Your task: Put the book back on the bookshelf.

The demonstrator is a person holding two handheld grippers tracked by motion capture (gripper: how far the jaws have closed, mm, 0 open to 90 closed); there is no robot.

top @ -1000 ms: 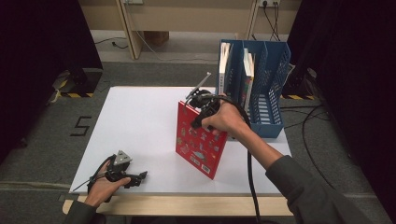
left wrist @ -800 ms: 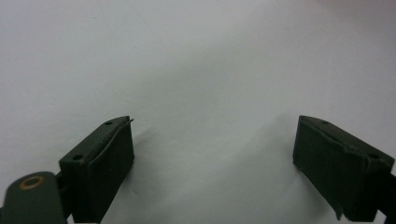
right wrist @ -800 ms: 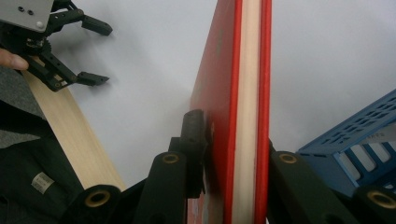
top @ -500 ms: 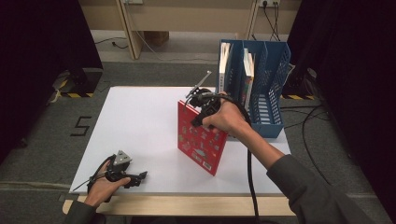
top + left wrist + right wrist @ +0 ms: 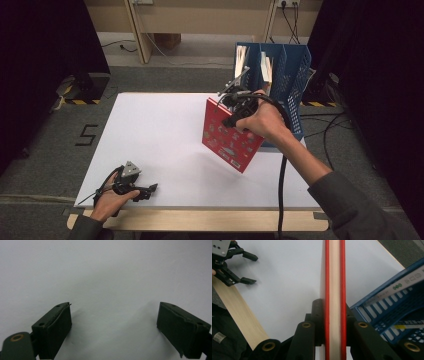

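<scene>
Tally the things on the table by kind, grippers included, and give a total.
Red book: 1
Blue rack: 1
Books standing in the rack: at least 2
Grippers: 2, left gripper and right gripper
Total: at least 6

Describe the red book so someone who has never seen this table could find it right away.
Start at the white table and look to its right side, where a blue file rack stands. Just left of that rack, the right tongs are shut on the red book, held tilted over the table. It is the one red thing, its cover dotted with small pictures.
</scene>
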